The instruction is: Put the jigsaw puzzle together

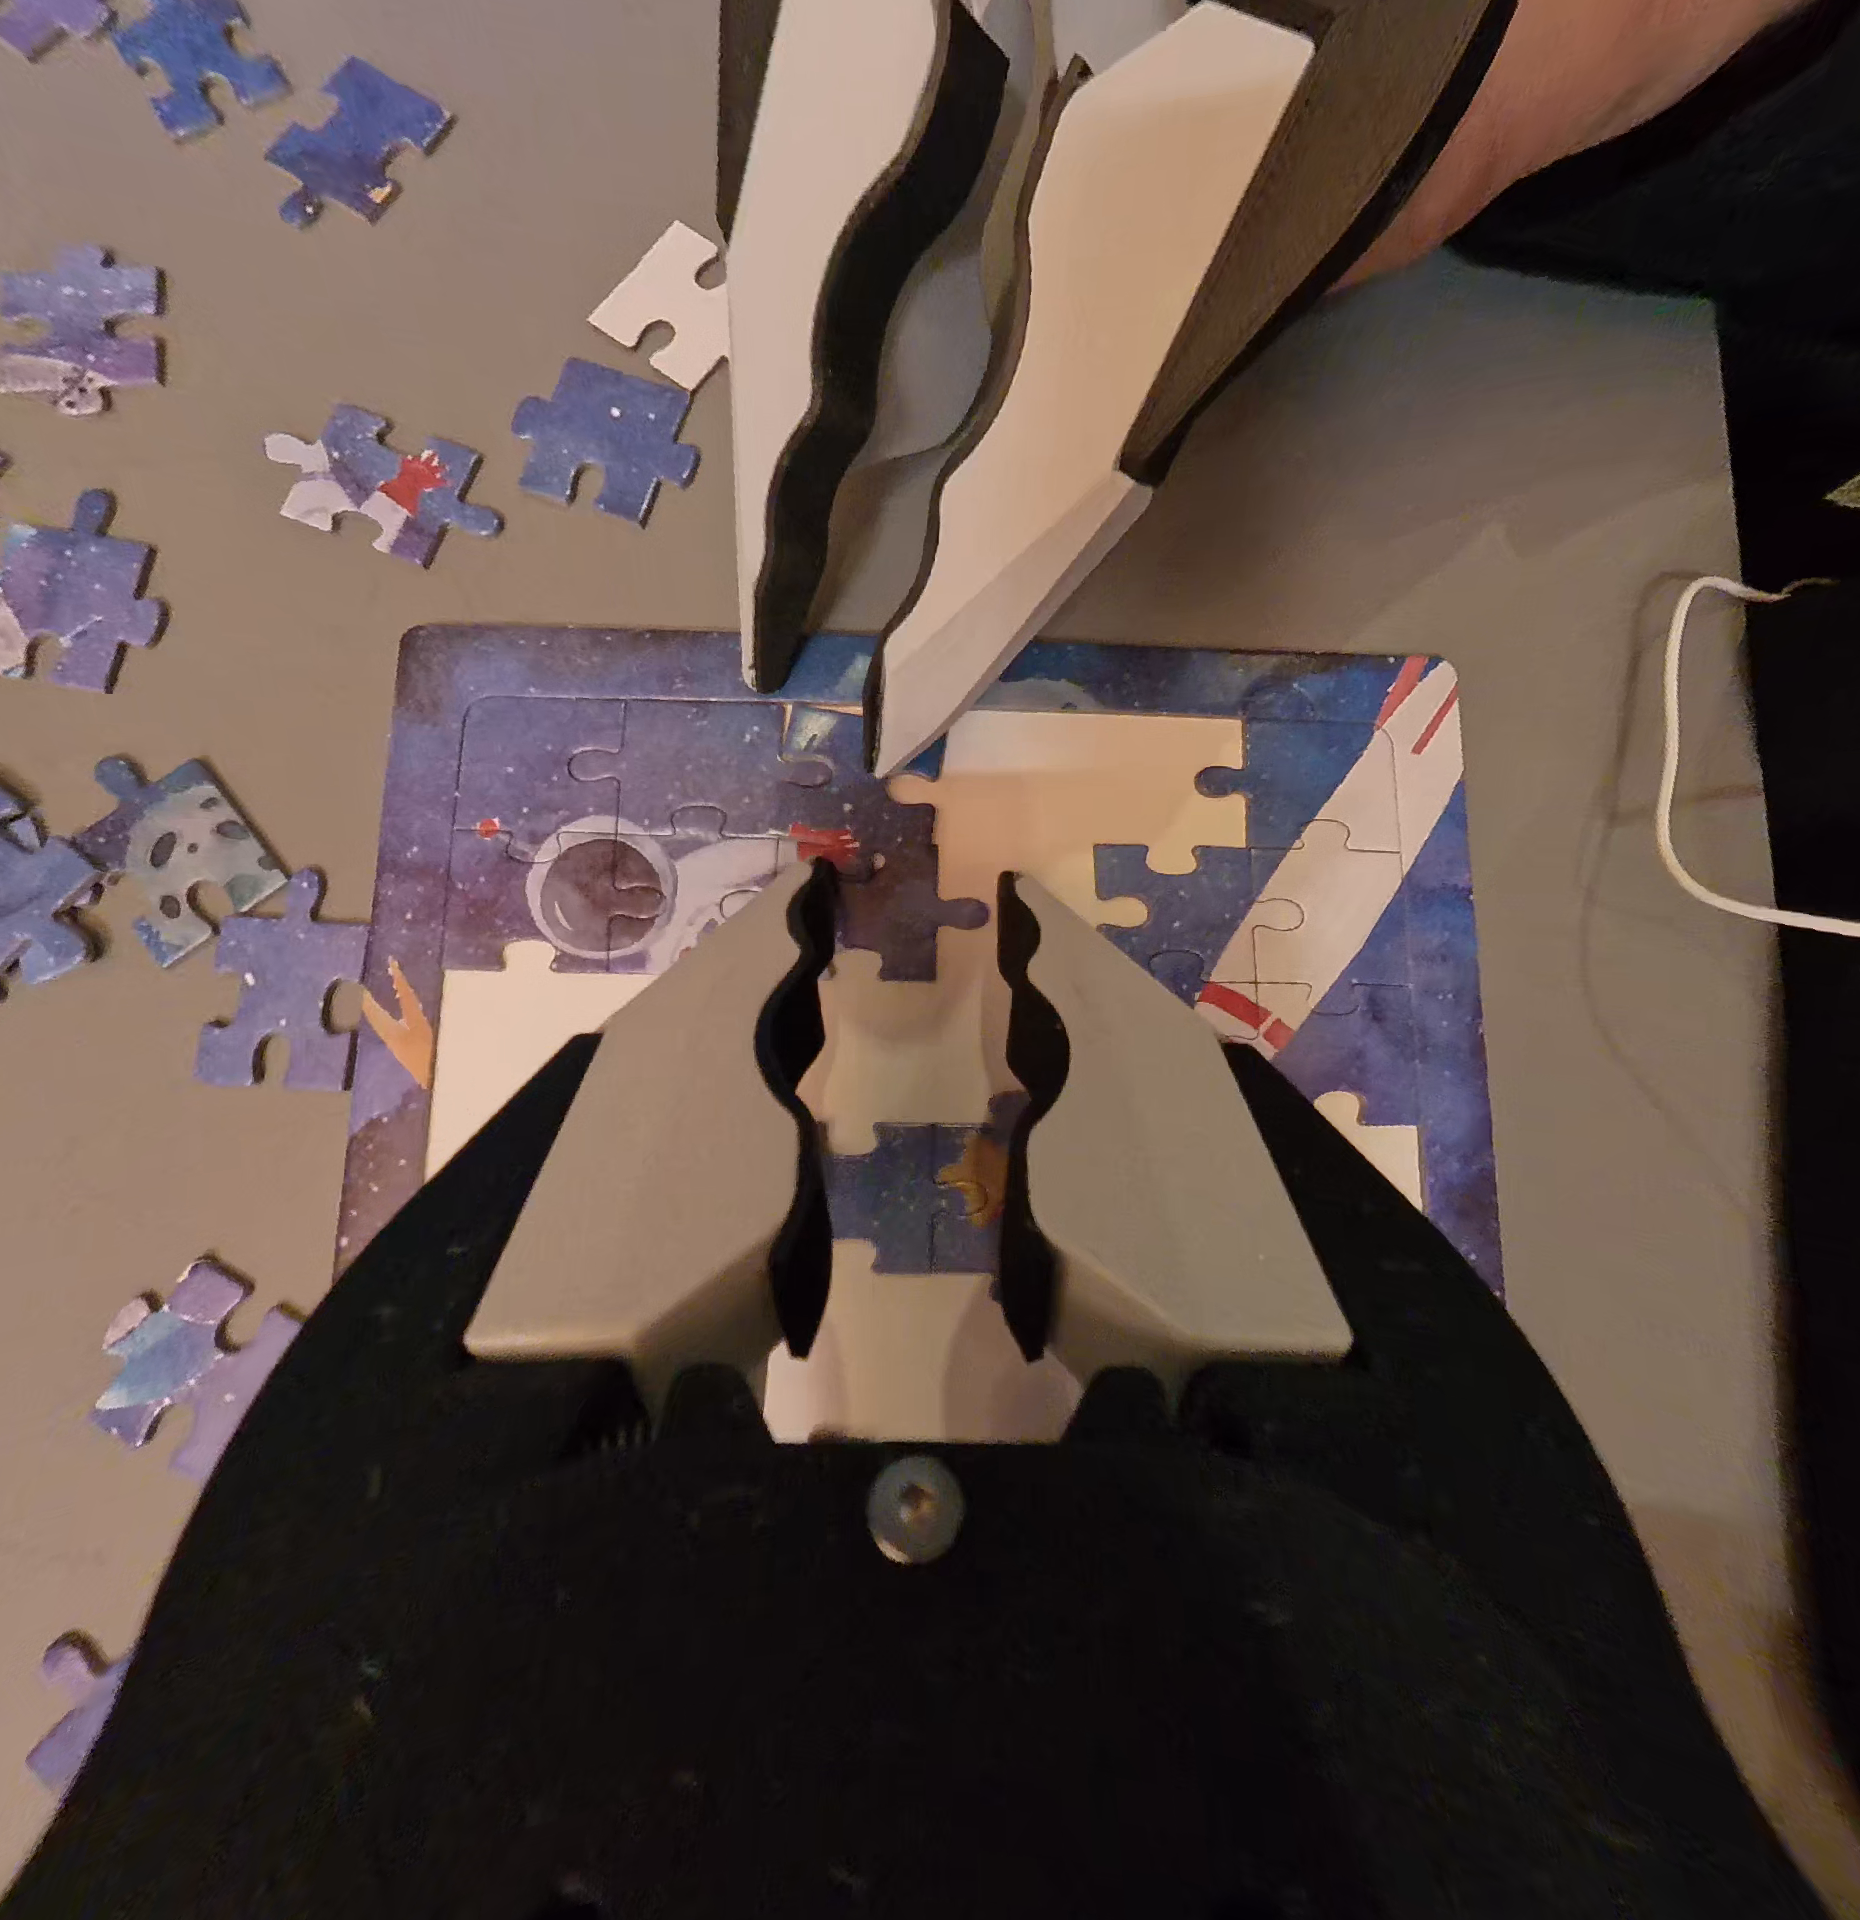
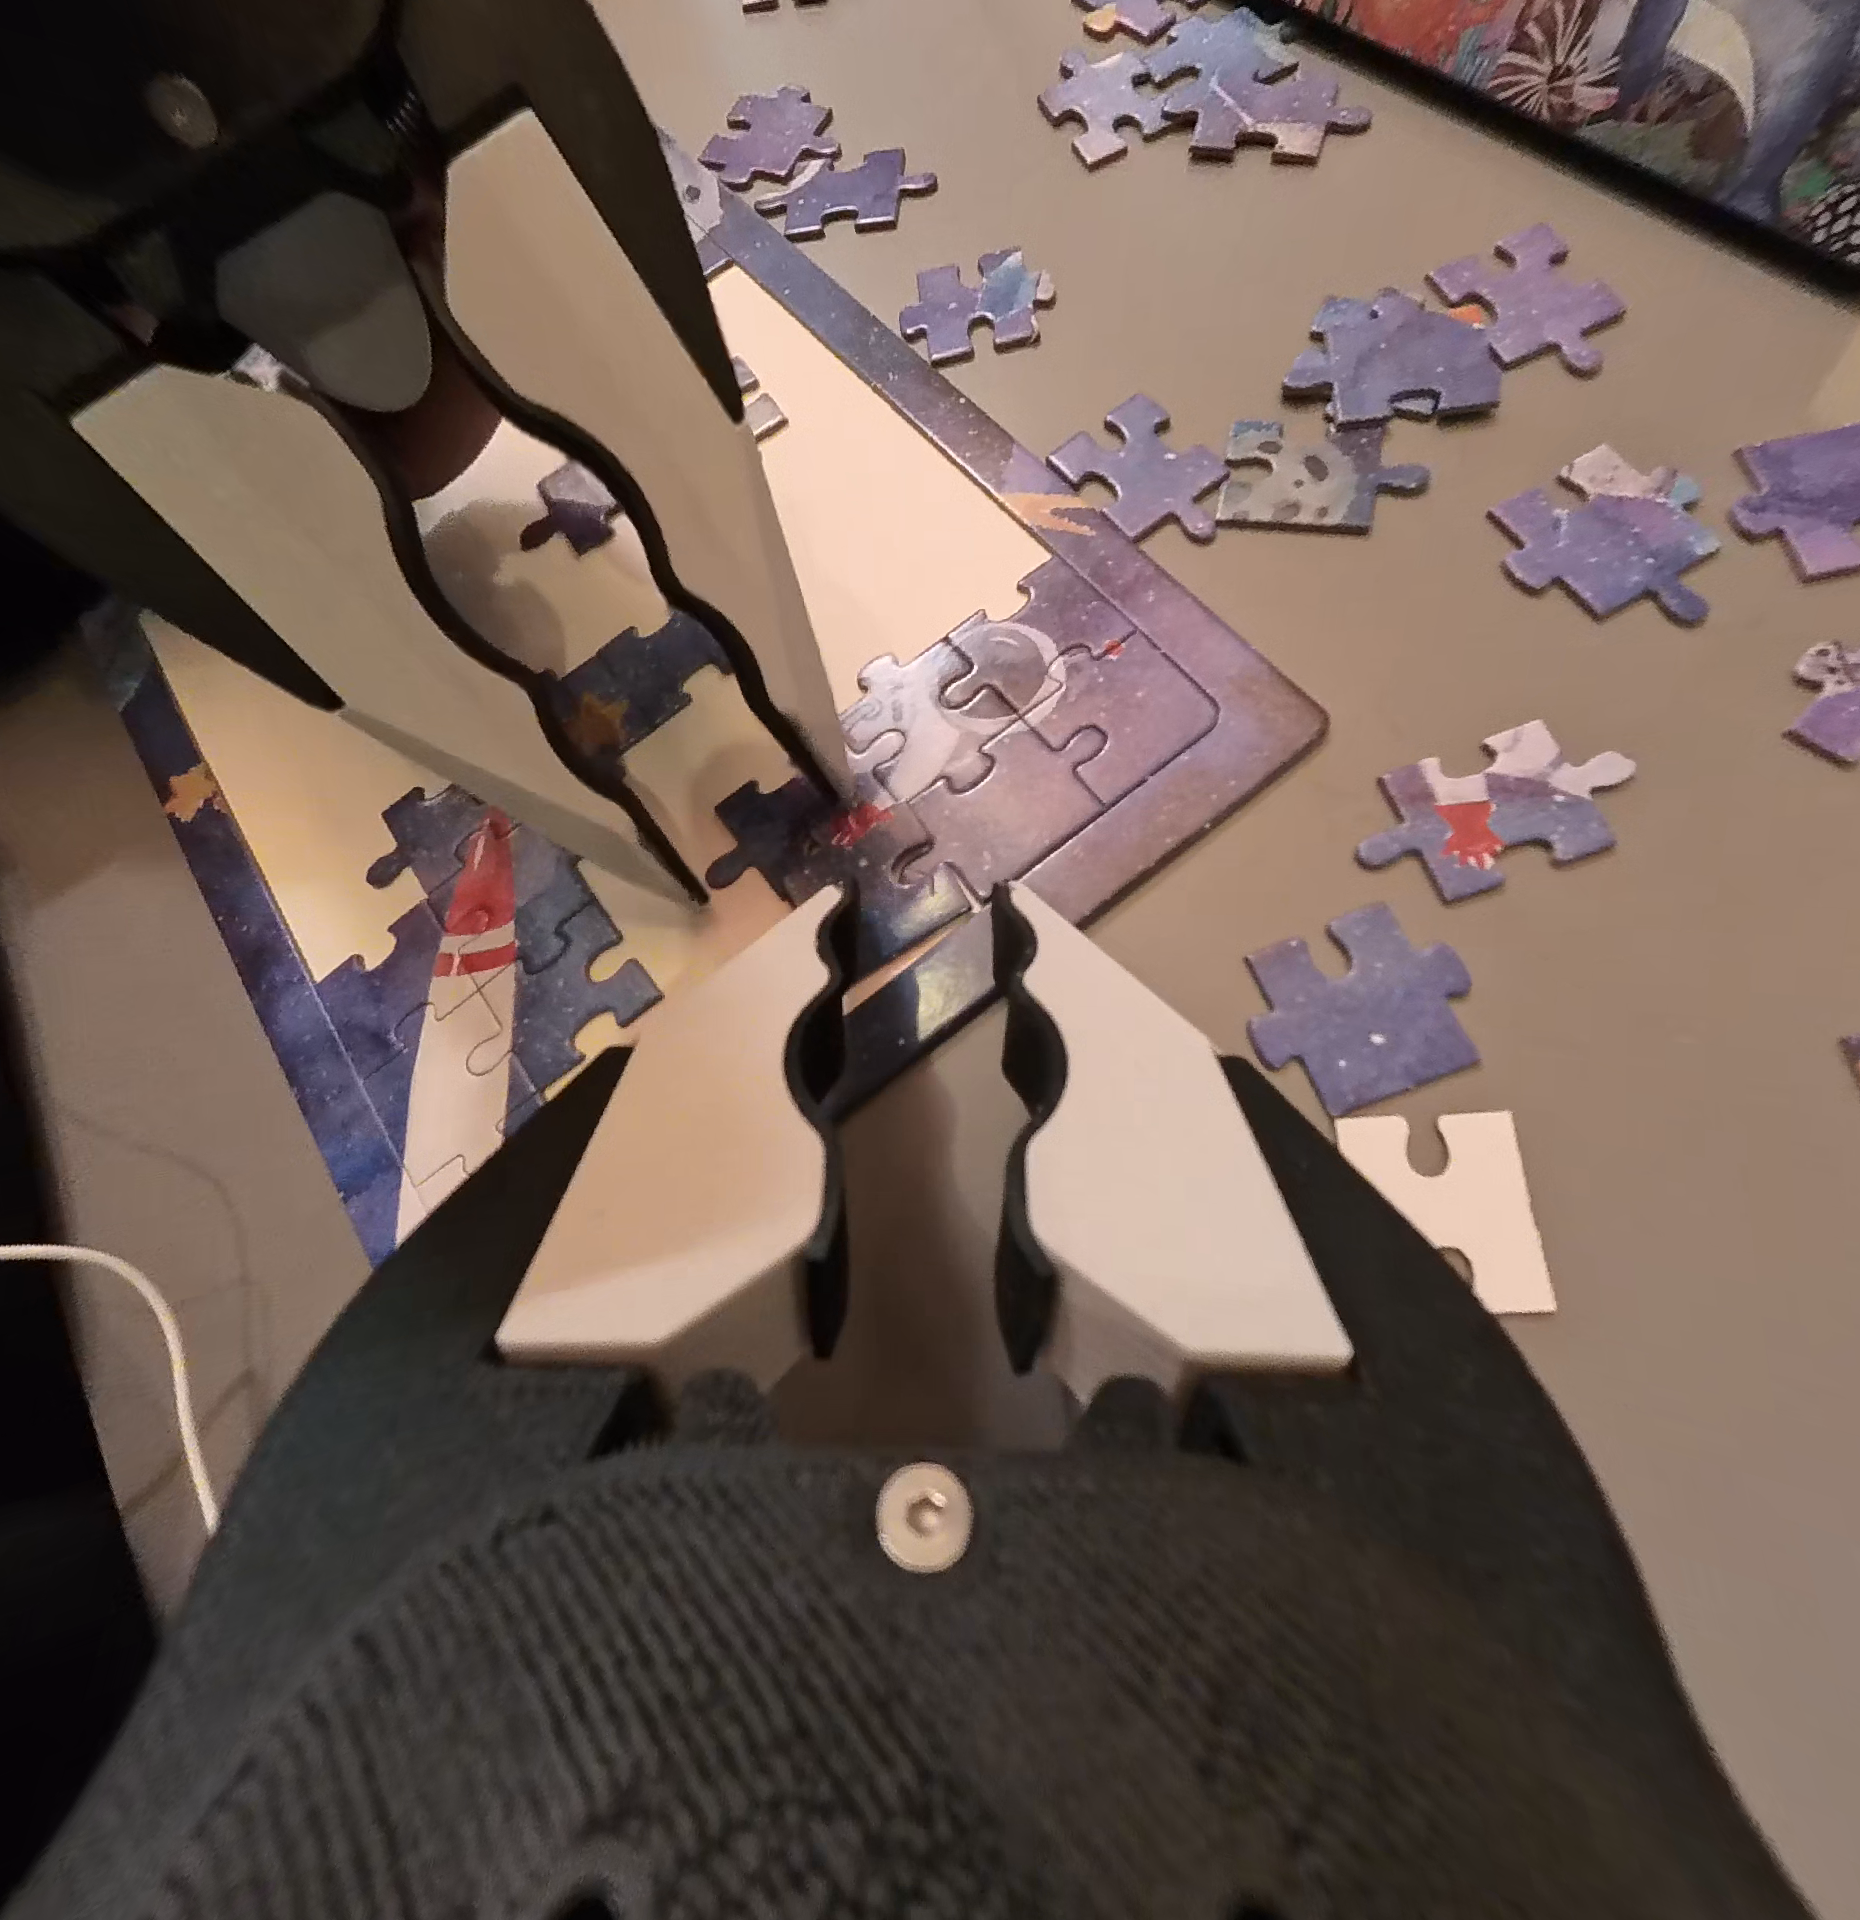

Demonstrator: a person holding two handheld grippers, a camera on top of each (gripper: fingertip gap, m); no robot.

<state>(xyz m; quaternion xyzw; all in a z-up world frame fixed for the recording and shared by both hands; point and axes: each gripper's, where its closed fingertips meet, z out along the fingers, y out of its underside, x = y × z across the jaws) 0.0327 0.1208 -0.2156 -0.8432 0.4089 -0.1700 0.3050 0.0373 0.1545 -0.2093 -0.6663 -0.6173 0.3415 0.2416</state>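
Grey counter (image 1: 1425, 499) carries a framed space-scene jigsaw tray (image 1: 1466, 1091), partly filled. Placed so far: a block of pieces with the astronaut's helmet in one corner (image 1: 604, 883), a rocket section along the opposite side (image 1: 1321, 894), and two joined pieces with a gold star (image 1: 926, 1195) standing alone in the lower middle. Large pale areas of the tray floor remain bare (image 1: 1092, 790). Many loose pieces lie scattered on the counter beside the tray (image 1: 604, 436), one of them face down, white side up (image 1: 666, 301). By my estimate well under half is assembled.

The piece being worked on is a dark blue one with a red mark (image 1: 895, 883), lying at the edge of the astronaut block, touching its neighbours; whether it is fully seated I cannot tell.

Left gripper (image 1: 910, 883) points down at the tray, jaws partly apart and straddling that piece; one finger tip touches it near the red mark, the other stands on bare tray floor, clear of it. Nothing is held.

Right gripper (image 2: 921, 899) comes in from the far edge of the tray, steeply tilted, jaws partly apart, tips down on the frame border and on the piece next to the red-marked one. No piece is pinched between its pads.
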